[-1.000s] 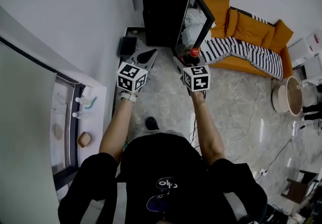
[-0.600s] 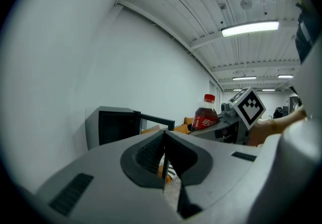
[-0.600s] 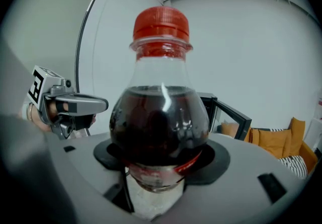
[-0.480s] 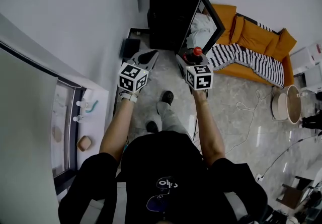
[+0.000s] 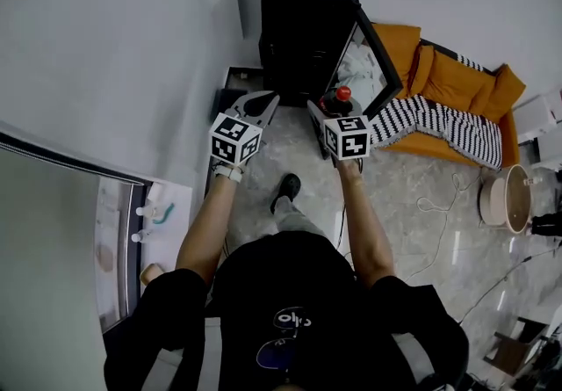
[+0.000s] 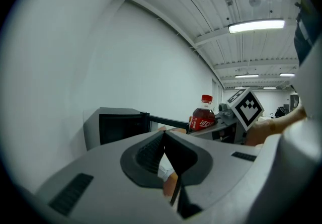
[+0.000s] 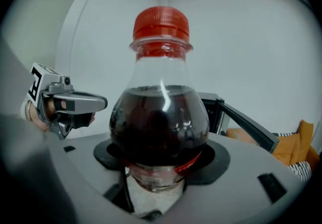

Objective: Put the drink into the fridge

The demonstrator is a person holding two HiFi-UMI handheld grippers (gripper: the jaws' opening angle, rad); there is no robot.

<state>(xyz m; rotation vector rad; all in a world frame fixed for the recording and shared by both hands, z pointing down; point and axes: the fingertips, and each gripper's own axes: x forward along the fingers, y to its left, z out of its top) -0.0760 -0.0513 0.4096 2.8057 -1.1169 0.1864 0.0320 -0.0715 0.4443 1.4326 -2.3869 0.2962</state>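
The drink is a cola bottle (image 5: 339,99) with a red cap, standing upright in my right gripper (image 5: 334,106), whose jaws are shut on its lower body. In the right gripper view the bottle (image 7: 160,117) fills the middle between the pads. The black fridge (image 5: 306,25) stands against the wall just ahead, its door (image 5: 376,60) swung open to the right. My left gripper (image 5: 262,104) hangs beside the right one, shut with nothing held. In the left gripper view its pads (image 6: 151,151) meet, and the bottle (image 6: 203,115) shows beyond them.
An orange sofa (image 5: 457,77) with a striped blanket (image 5: 430,117) stands right of the fridge. A round tub (image 5: 506,196) and loose cables (image 5: 439,231) lie on the floor at the right. A black box (image 5: 230,82) sits by the wall, and a counter (image 5: 132,231) runs at the left.
The person has stepped toward the fridge, which now sits nearer and more central. Both grippers keep their places in front of the body, and the bottle stays held.
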